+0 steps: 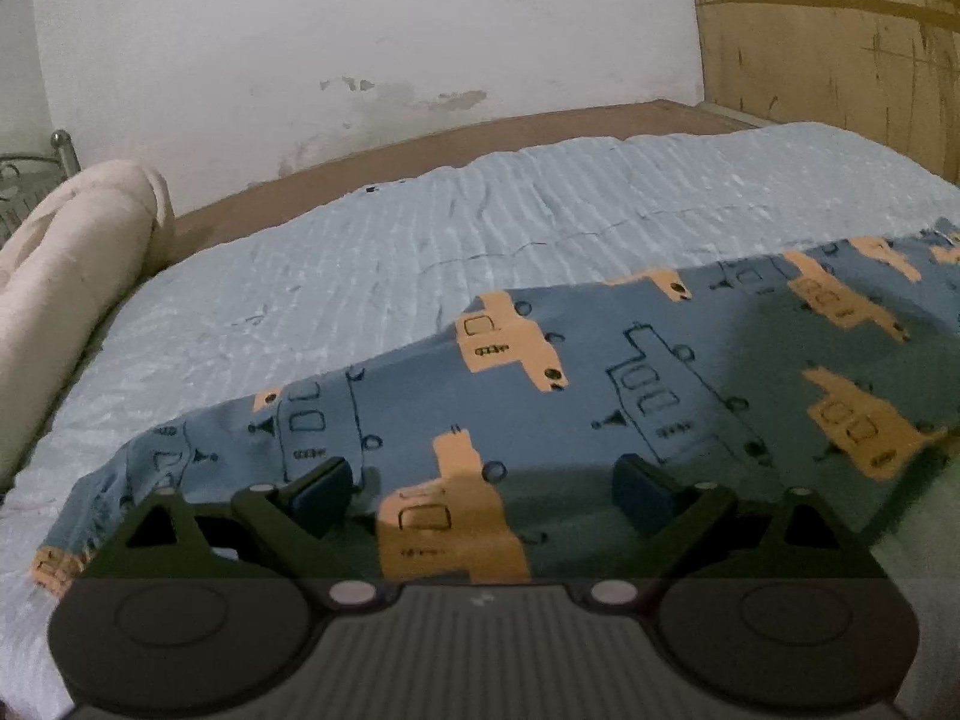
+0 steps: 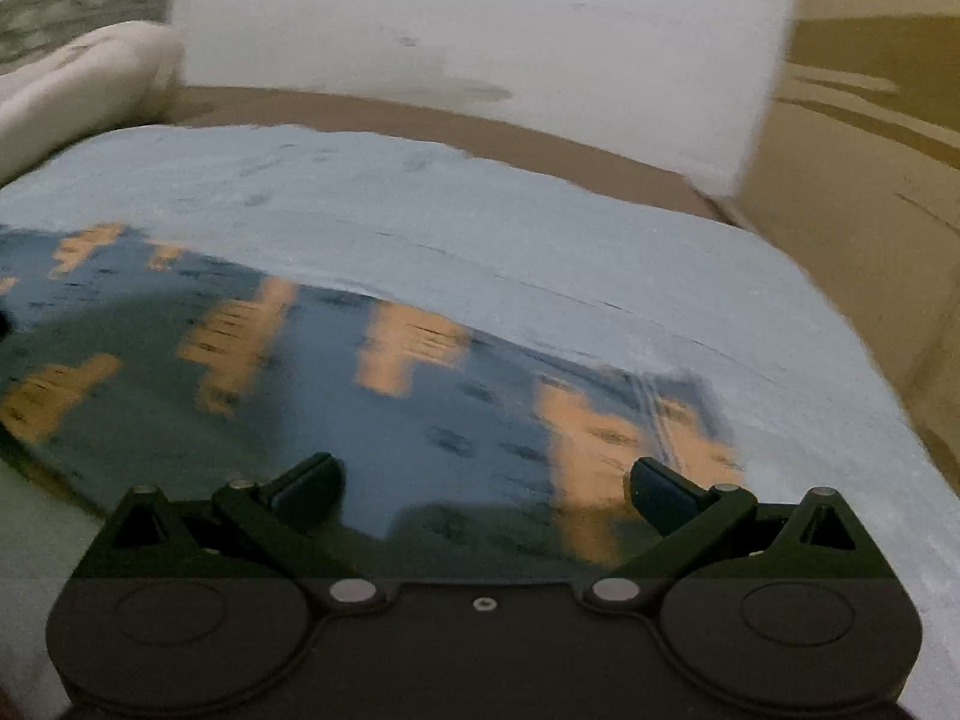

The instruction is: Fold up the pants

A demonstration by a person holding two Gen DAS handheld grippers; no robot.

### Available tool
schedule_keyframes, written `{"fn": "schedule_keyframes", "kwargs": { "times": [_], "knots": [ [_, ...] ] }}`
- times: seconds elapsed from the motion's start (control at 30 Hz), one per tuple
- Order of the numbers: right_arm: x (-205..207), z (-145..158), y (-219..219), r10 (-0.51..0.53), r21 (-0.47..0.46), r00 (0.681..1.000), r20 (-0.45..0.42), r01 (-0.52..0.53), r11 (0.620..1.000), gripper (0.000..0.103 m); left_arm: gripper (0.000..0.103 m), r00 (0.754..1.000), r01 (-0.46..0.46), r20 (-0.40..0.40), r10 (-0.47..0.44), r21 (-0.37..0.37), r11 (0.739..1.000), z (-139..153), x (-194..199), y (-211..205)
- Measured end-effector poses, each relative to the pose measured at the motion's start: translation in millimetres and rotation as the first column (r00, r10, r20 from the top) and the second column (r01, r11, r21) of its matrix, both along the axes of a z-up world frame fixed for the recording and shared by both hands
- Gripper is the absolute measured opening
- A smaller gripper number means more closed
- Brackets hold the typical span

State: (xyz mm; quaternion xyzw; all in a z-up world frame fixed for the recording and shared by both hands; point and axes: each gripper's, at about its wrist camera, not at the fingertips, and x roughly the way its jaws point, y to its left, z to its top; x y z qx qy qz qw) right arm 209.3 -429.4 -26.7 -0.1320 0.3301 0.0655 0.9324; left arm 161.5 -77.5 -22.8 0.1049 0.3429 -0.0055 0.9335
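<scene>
Because the bed fills both views, it sets the limits: its pale blue ribbed cover reaches back to a brown frame and a stained white wall, with a rolled cream bolster at one end and a wooden panel at the other. Bare cover lies wide beyond the far edge of the cloth, so there is room to carry a fold that way; the near side offers far less.

Across the cover lie the pants, blue with orange and outlined vehicle prints, spread flat in a long band that runs into both views. One end shows frayed in the left view; the other end, with stitched seam lines, lies by the right gripper.

Smallest are the tools. The left gripper hangs over the near edge, its fingers released and spread wide, nothing between them. The right gripper is likewise released and empty over the seamed end.

The likely trouble is a pinch that takes the bed cover with the pants, or only the top layer, dragging the band askew. The right view is smeared with blur, so aiming there looks unsure.
</scene>
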Motion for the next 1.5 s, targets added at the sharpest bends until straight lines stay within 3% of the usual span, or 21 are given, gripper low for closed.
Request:
{"fn": "schedule_keyframes", "kwargs": {
  "times": [0.1, 0.2, 0.3, 0.5, 0.7, 0.9, 1.03, 1.13, 1.23, 1.27, 1.3, 1.4, 1.5],
  "knots": [
    [-17, -1, -28, -0.093, -0.004, 0.995, 0.046, 0.093, 0.996, 0.102, 0.099, 1.0, -0.025, -0.004, 0.025, -0.007, 1.0, 4, -5, -10],
    [-44, -1, -54, -0.169, 0.089, 0.979, 0.117, 0.159, 0.983, 0.102, 0.1, 1.0, 0.028, -0.008, -0.028, -0.03, 0.999, 9, -1, -32],
    [-69, 3, -66, -0.207, 0.179, 0.966, 0.156, 0.179, 0.967, 0.102, 0.1, 0.994, 0.112, 0.002, -0.112, 0.005, 0.994, 9, -2, -67],
    [-91, 5, -76, -0.226, 0.247, 0.958, 0.175, 0.179, 0.952, 0.102, 0.1, 0.976, 0.216, 0.016, -0.217, 0.07, 0.974, 5, -20, -112],
    [-85, 8, -82, -0.192, 0.434, 0.976, 0.106, 0.129, 0.891, 0.102, 0.102, 0.954, 0.298, 0.019, -0.299, 0.034, 0.954, 21, -16, -127],
    [-53, -5, -89, -0.232, 0.52, 0.972, -0.045, 0.221, 0.825, 0.102, 0.102, 0.959, 0.276, -0.049, -0.278, -0.043, 0.96, 11, 17, -138],
    [-37, -10, -97, -0.286, 0.565, 0.957, -0.054, 0.265, 0.781, 0.102, 0.102, 0.964, 0.24, -0.086, -0.251, -0.122, 0.963, 3, 20, -126],
    [-33, -15, -103, -0.365, 0.616, 0.93, -0.048, 0.315, 0.722, 0.095, 0.102, 0.964, 0.215, -0.111, -0.24, -0.198, 0.956, 3, 23, -116],
    [-35, -16, -103, -0.414, 0.621, 0.91, -0.03, 0.341, 0.706, 0.083, 0.102, 0.966, 0.189, -0.118, -0.229, -0.281, 0.941, 9, 30, -104],
    [-36, -16, -103, -0.427, 0.623, 0.904, -0.026, 0.349, 0.7, 0.075, 0.102, 0.967, 0.179, -0.119, -0.226, -0.316, 0.932, 11, 33, -100],
    [-35, -16, -103, -0.436, 0.62, 0.9, -0.025, 0.356, 0.699, 0.066, 0.102, 0.967, 0.17, -0.122, -0.224, -0.345, 0.923, 13, 36, -98],
    [-32, -18, -104, -0.452, 0.593, 0.891, -0.037, 0.384, 0.708, 0.054, 0.102, 0.964, 0.141, -0.143, -0.222, -0.431, 0.891, 16, 47, -91],
    [-28, -16, -99, -0.483, 0.513, 0.875, -0.026, 0.426, 0.745, 0.043, 0.102, 0.962, 0.127, -0.152, -0.228, -0.489, 0.863, 19, 54, -89]
  ]
}}
